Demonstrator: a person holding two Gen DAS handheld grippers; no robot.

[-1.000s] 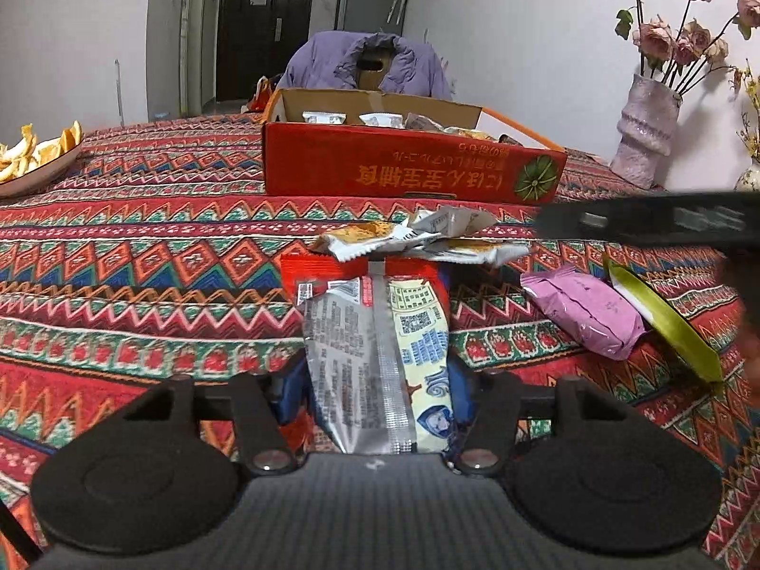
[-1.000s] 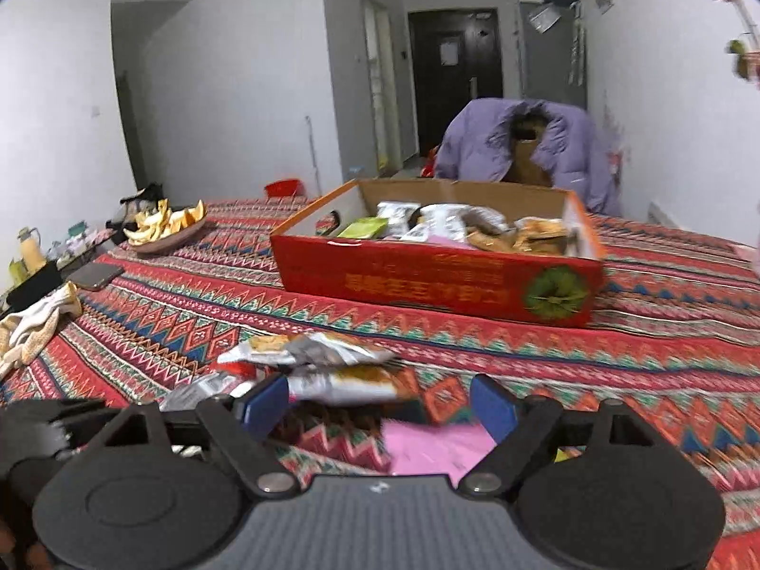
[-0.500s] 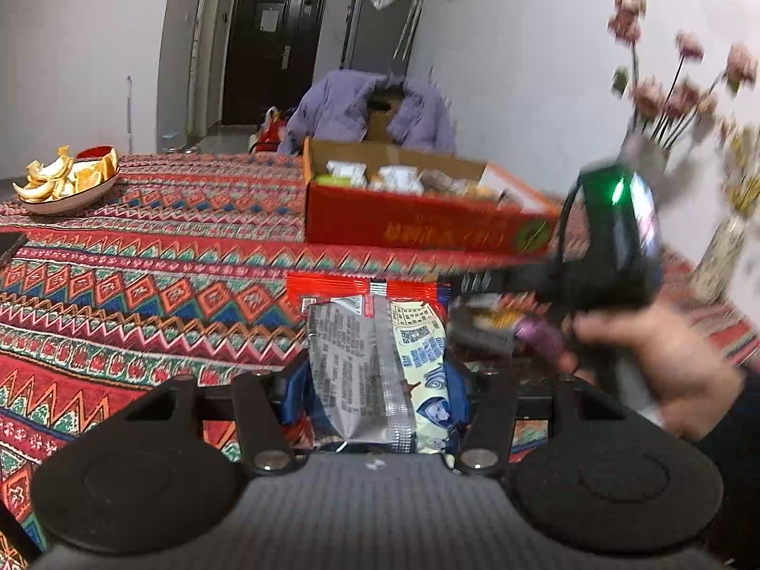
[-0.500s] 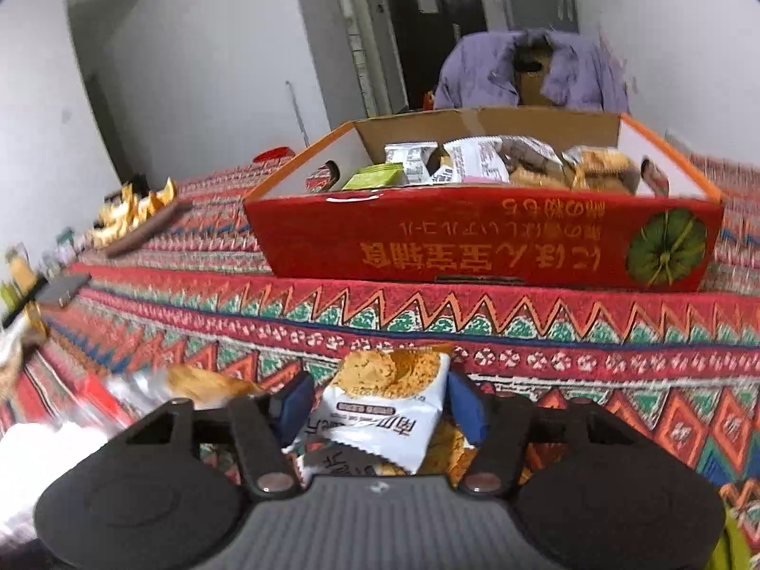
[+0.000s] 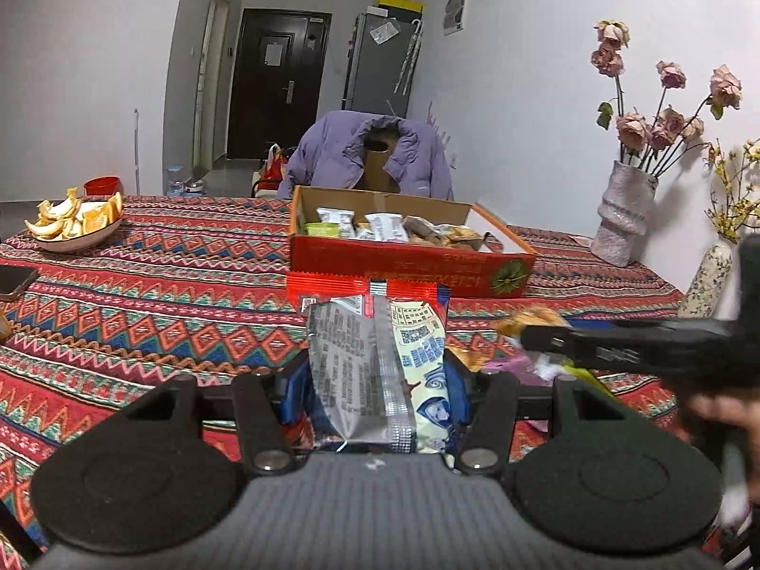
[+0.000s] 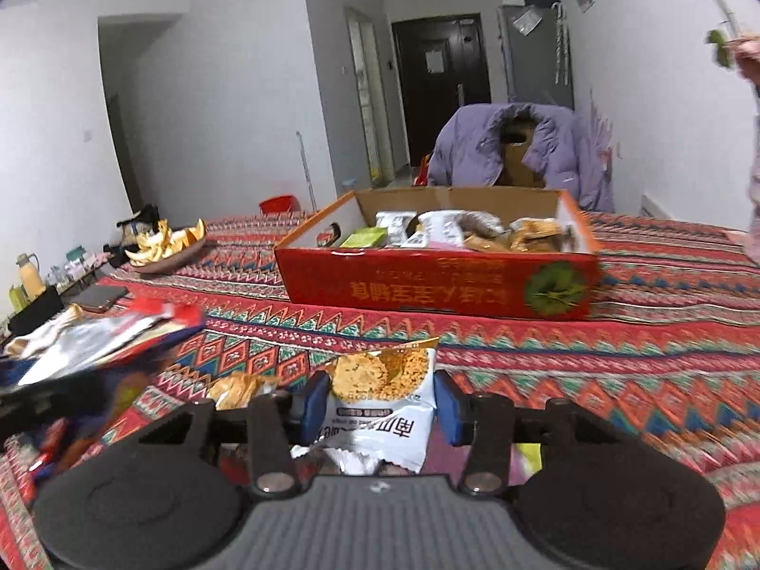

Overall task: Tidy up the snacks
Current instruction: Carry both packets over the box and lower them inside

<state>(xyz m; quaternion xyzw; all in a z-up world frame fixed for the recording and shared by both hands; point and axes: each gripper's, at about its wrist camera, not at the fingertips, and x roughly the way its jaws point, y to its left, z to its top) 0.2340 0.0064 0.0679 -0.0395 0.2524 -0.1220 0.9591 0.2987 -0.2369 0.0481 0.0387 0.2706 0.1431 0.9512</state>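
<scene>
Snacks: two packets are lifted now, one in each gripper; more loose packets [image 6: 240, 387] lie on the patterned tablecloth [image 5: 156, 294] in front of the box.
Left gripper [image 5: 375, 392]: narrow, its blue pads pressing the sides of a red and silver packet [image 5: 373, 356], which stands upright between them, clear of the cloth.
Right gripper [image 6: 377, 406]: its jaws are closing on a white cracker packet [image 6: 380, 401]; the pads [image 6: 313, 401] touch both sides of it, and I judge it is gripped.
Red cardboard box [image 6: 437, 280]: open, on the table beyond both grippers, and already partly filled with packets.
Other things: a bowl of orange peels [image 5: 76, 225] at the far left and a vase of dried roses [image 5: 624, 216] at the right, both well apart from the box.
Step in hand: the picking seems finished for both hands; carrying to the box is beginning.
Next move: each packet should travel forward over the near wall of the box and be released inside. The two grippers are close together, so one after the other seems safer to me.
</scene>
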